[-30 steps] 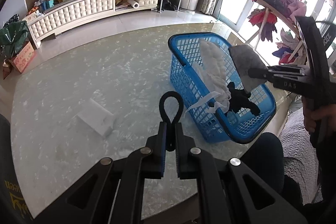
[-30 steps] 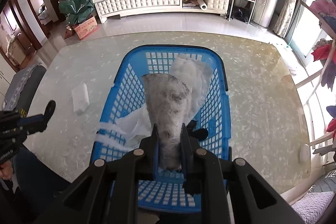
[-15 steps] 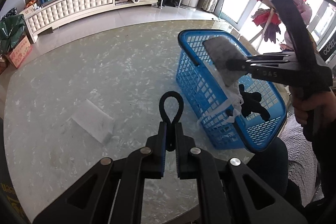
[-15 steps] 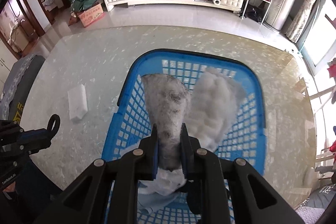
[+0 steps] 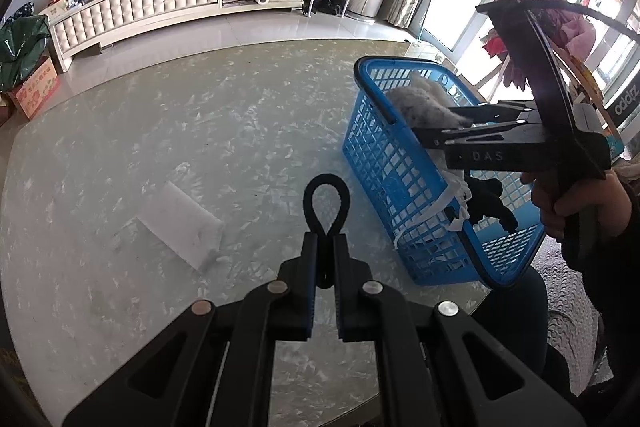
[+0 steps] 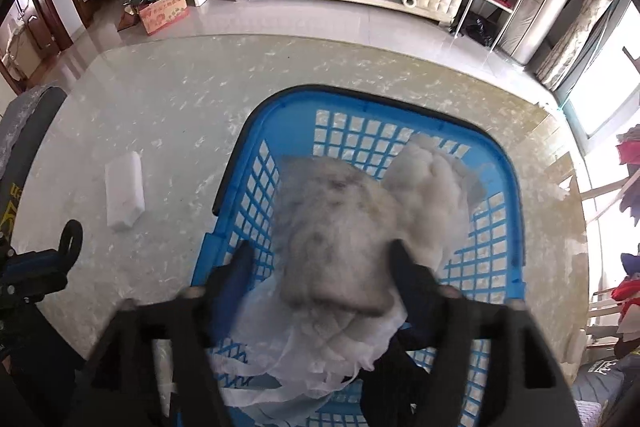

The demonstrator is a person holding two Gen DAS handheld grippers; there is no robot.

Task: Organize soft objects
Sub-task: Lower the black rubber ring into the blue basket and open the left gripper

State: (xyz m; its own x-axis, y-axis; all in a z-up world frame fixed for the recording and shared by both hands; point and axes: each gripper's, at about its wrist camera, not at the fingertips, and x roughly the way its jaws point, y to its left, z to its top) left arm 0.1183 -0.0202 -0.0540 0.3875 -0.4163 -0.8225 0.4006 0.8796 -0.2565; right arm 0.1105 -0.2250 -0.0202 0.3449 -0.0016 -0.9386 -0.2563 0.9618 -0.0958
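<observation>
Left wrist view: your left gripper [image 5: 325, 259] is pinching black loop [image 5: 326, 207] with fingers closed over desk [image 5: 120, 131]; one white block [image 5: 180, 227] is lying beside one blue basket [image 5: 384, 163].

Right wrist view: your right gripper [image 6: 324, 259] fingers are standing spread, one grey fluffy cloth [image 6: 332, 227] lying loose between them in basket, one white fluffy piece [image 6: 432, 187] sitting beside it.

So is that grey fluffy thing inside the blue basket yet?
In: the grey fluffy cloth sits within the blue plastic basket's rim, and the right tongs are spread open.
</observation>
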